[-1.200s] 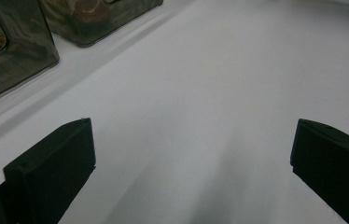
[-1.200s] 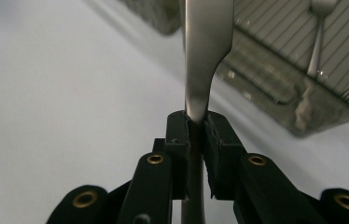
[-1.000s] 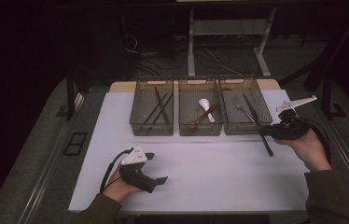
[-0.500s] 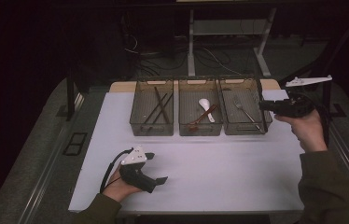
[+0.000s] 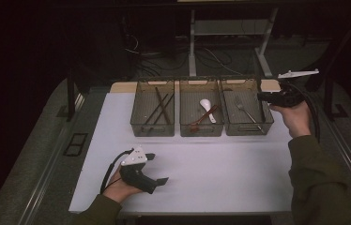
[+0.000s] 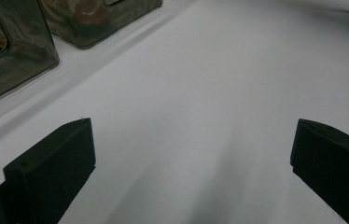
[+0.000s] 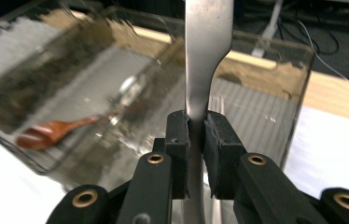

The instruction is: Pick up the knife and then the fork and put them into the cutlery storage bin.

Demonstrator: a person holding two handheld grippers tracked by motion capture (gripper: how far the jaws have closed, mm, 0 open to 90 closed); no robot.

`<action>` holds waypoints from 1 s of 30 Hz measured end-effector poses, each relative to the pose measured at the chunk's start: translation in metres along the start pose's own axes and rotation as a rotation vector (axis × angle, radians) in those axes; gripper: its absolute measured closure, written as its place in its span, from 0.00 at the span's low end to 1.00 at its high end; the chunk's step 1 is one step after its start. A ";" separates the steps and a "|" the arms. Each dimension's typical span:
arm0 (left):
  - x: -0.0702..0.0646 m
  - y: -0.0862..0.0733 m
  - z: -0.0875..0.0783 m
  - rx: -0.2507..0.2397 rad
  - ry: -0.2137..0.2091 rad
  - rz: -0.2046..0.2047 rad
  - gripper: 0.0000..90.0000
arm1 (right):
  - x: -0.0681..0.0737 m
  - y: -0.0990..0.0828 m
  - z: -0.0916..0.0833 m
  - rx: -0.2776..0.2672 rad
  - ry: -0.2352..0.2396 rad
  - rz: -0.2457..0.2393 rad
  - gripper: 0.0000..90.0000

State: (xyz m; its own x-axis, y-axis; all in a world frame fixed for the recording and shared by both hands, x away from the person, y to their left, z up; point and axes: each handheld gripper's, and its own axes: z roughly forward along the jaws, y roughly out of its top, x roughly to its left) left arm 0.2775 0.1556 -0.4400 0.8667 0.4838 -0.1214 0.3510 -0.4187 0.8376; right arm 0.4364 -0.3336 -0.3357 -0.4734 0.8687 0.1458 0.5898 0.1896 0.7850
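Cutlery is pinched flat in the right gripper; it should be lowered lengthwise into the tray ahead. Left gripper, gaping empty, is rested.

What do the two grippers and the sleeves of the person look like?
Both grippers are black with a pistol-like body. The left gripper carries a pale grey three-cornered plate and a black cable looping behind it. The right gripper has the same plate on top and a thick black cable; its pads are square black blocks on arms with brass-coloured rivets. Both sleeves are dark olive green.
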 end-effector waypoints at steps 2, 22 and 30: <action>0.000 0.000 0.000 0.000 0.000 0.000 0.00 | -0.004 -0.003 0.005 0.018 -0.012 0.005 0.89; 0.000 0.000 0.001 0.001 -0.005 0.000 0.00 | -0.017 -0.023 0.043 0.220 -0.040 0.005 0.88; 0.000 0.000 0.000 0.001 -0.005 0.000 0.00 | -0.011 -0.021 0.055 0.272 -0.046 -0.043 0.88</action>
State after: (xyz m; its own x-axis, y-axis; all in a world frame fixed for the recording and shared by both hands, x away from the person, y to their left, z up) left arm 0.2778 0.1554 -0.4403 0.8686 0.4797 -0.1244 0.3515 -0.4192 0.8371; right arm 0.4653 -0.3219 -0.3872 -0.4747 0.8762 0.0835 0.7269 0.3368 0.5985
